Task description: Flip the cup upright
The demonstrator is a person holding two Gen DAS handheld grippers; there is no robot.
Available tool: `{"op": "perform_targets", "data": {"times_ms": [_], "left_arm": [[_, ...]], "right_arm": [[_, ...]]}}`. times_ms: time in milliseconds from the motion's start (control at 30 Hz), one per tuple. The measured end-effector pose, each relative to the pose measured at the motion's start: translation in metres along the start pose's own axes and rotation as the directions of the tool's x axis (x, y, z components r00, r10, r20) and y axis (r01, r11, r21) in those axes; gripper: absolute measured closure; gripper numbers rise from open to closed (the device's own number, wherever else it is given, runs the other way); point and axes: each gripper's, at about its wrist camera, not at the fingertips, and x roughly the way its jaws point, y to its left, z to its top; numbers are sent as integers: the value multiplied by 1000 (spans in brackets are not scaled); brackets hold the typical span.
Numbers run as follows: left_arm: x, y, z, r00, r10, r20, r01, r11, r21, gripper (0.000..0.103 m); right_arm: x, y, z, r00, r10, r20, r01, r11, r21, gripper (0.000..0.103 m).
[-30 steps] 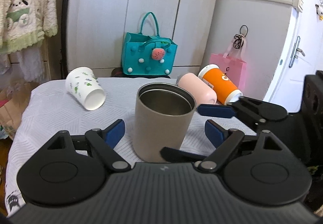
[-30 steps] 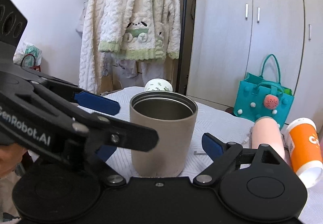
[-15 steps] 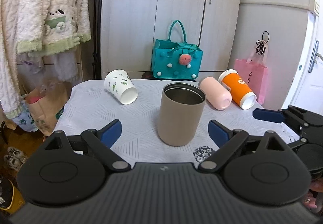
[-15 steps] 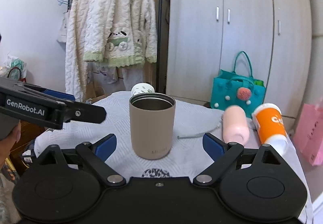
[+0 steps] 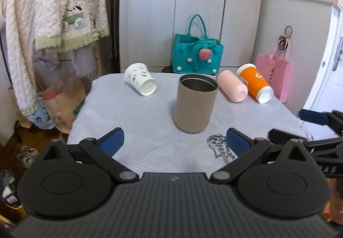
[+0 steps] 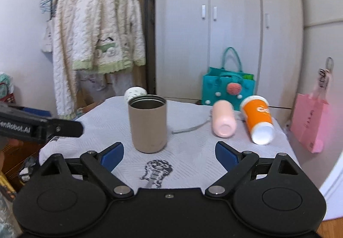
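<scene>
Holding nothing: your left claw (image 5: 173, 139) and right claw (image 6: 169, 153) both gape wide, short of the tan cup (image 6: 148, 124) standing upright mid-table (image 6: 193, 152). "GenRobot.AI" reads partly on the left claw. Orange cup (image 6: 258, 119) lies sideways, lettering cut off.

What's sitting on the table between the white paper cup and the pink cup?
The tan metal cup, standing upright, sits between the white paper cup and pink cup, slightly nearer the camera. The left wrist view shows it.
</scene>
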Motion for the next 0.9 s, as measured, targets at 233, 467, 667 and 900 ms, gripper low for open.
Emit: {"op": "perform_targets", "data": {"times_ms": [233,467,667,900], "left_arm": [[-4,2,-9,999,17,-44,-19,999,-37,0],[-10,2,-16,997,39,-68,-41,998,-42,0],[-12,2,-19,993,70,-92,-73,997,-30,0],[-15,1,-23,991,96,-93,-99,995,-29,0]], "right_arm": [[-12,1,-7,997,-72,-10,72,997,18,8],[-23,11,-11,991,-136,-11,136,990,37,0],[-24,14,-16,988,-155,-24,156,986,64,0],[-27,19,-19,981,-192,-31,193,980,49,0]]}}
